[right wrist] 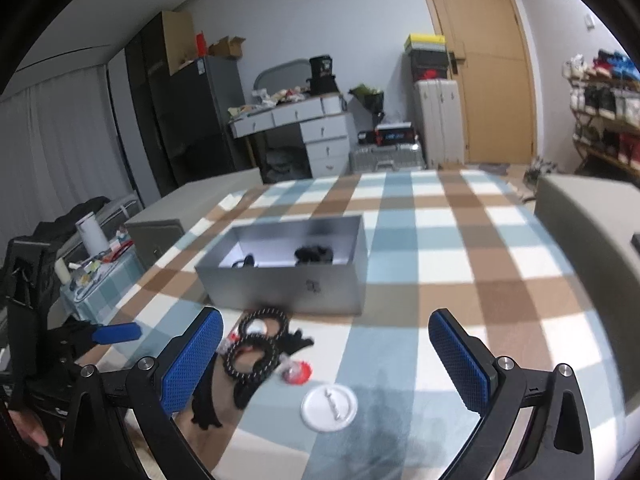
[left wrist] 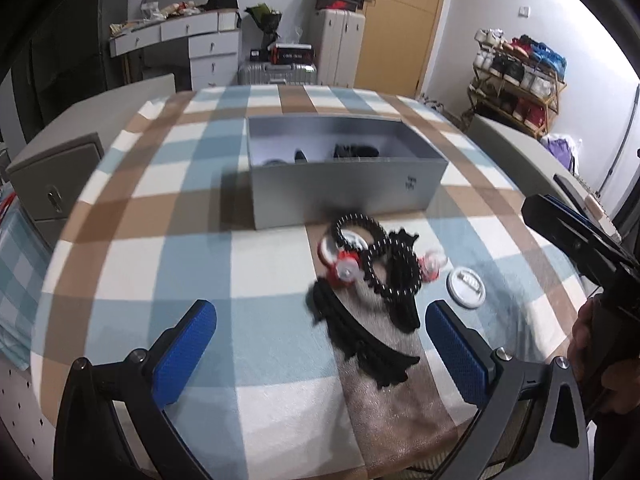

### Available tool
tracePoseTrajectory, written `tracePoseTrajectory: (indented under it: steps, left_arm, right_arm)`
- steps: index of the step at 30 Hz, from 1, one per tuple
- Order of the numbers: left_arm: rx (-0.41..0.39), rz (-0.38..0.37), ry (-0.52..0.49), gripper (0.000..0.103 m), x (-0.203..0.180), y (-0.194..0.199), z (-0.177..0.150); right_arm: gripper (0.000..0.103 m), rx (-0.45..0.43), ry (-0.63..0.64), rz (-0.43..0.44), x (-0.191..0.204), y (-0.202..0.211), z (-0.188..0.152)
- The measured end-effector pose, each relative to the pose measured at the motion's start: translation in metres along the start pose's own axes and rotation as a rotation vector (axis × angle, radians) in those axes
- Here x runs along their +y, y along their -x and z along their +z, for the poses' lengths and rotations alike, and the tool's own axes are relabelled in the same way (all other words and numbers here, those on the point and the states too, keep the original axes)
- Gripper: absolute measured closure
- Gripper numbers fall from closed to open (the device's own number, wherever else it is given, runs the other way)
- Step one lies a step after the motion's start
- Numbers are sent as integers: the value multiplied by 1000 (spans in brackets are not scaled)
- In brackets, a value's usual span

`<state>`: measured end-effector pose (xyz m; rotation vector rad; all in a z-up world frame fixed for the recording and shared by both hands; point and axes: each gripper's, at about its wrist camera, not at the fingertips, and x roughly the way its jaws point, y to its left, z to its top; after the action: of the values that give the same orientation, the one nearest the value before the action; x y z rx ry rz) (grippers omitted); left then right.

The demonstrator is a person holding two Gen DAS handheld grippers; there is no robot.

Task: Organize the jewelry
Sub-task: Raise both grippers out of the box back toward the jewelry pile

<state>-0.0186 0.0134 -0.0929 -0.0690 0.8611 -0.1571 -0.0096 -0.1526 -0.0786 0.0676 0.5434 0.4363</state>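
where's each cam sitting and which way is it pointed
Left wrist: on the left gripper, looking across the checked table at the jewelry pile and grey box; the right gripper shows at right.
Right wrist: on the right gripper, facing the same way; the left gripper shows at left.
Shared: pile, box, white badge.

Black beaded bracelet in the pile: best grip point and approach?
Probably the far loop of the black beaded bracelet, lying nearest the grey box. Come from above with the left gripper, open fingers straddling the strand; the near coils overlap other pieces.
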Motion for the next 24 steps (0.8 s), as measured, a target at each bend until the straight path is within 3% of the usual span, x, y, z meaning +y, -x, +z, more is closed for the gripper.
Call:
tracePoseTrajectory:
  steps: [10, 18, 24]
  left_arm:
    - [60, 14, -17, 1, -7, -12, -11]
    - [112, 21, -19, 2, -6, -21, -8]
    - [174, 30, -41, 26, -9, -27, -6]
  right_arm:
    - [0, 50, -25, -16, -3, -7, -22]
    - [0, 41, -41, -57, -10, 0, -24]
    - [0, 39, -38, -68, -12, 2, -25]
